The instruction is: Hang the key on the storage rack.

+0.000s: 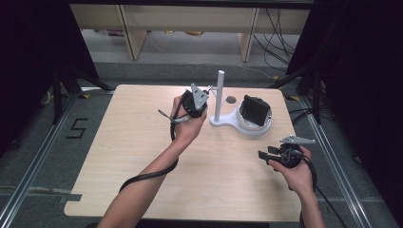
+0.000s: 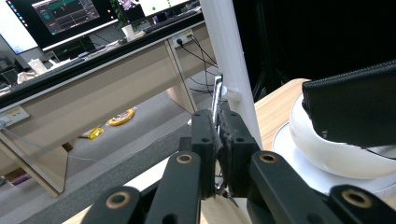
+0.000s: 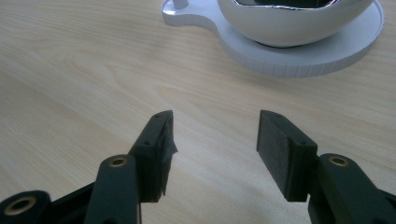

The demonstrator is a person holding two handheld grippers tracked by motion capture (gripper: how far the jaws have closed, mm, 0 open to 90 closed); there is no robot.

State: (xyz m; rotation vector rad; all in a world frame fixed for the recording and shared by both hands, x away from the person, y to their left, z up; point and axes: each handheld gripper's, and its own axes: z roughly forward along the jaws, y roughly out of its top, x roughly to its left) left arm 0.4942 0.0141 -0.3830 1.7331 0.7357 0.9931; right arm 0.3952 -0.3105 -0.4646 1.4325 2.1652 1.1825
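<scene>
The left gripper view shows the left tongs clamping a thin strip beside the white post, while the right tongs gape wide over the surface.

setting: lab or recording workspace. evidence: light wood table between black curtains; aluminium floor rails; taped number on floor; computer monitors on long desk; loose cables.

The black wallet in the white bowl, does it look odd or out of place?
The black wallet stands tilted on edge in the white bowl, sticking out above the rim rather than lying inside. The left gripper is shut on a thin strip by the white post.
</scene>
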